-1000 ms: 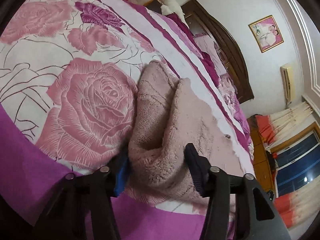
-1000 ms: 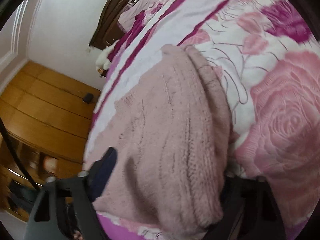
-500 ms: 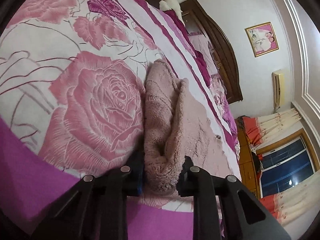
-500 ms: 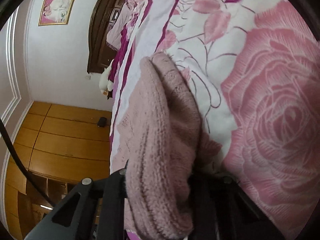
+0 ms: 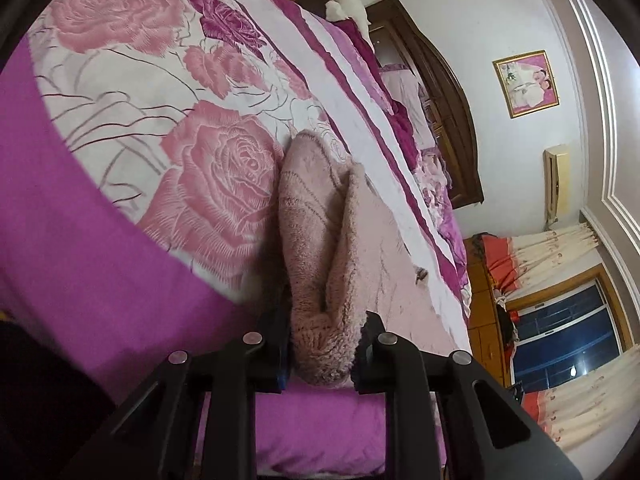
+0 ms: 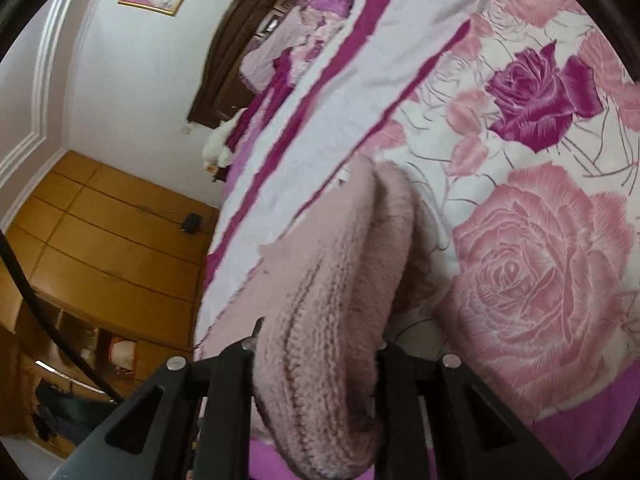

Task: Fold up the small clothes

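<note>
Your left gripper (image 5: 322,354) is clamped on a bunched edge of the fuzzy pink garment (image 5: 320,220), which lies on the rose-print bedspread (image 5: 132,120) and runs toward 12 o'clock. Your right gripper (image 6: 316,376) pinches another thick fold of it. Both bites look bulky: pull unevenly and a layer could slip out, or the fold could skew.

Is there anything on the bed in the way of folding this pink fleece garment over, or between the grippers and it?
Nothing visible. The left gripper and the right gripper are each clamped on a bunched edge of the pink fleece garment, and the rose-print bedspread around it shows no other item.
</note>
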Demonstrator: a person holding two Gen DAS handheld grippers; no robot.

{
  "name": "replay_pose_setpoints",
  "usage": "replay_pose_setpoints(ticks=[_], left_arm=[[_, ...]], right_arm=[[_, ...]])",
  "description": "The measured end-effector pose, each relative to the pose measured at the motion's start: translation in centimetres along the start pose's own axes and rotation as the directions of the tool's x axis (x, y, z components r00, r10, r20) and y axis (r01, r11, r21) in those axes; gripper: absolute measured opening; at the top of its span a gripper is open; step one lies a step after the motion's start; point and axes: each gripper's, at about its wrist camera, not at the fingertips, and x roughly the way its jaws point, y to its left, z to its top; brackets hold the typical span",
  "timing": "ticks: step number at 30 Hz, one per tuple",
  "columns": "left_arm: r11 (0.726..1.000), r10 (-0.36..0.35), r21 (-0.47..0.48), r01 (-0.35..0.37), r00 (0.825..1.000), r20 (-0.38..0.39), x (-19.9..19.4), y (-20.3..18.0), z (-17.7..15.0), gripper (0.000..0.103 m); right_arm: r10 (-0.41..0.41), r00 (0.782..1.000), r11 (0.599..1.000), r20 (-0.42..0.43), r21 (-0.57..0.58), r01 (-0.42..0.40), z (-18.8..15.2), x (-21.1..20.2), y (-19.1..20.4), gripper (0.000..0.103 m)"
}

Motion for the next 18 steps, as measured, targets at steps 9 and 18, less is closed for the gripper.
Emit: replay_pose_setpoints(ticks=[9,18], left_arm=[[0.998,0.036,0.054,-0.035,0.999,-0.021,-1.8,-0.5,-2.2,0.000],[0.996,0.070,0.056,-0.069,0.997,-0.021,-2.7,-1.0,-3.1,0.000]], right_arm=[[-0.009,1.000,1.000,-0.018,-0.010,0.009,-2.4,-3.2,-1.5,0.019],[-0.044,0.998,0.999,-0.052,-0.013,0.043,-5.3,-5.9,-3.6,0.019]])
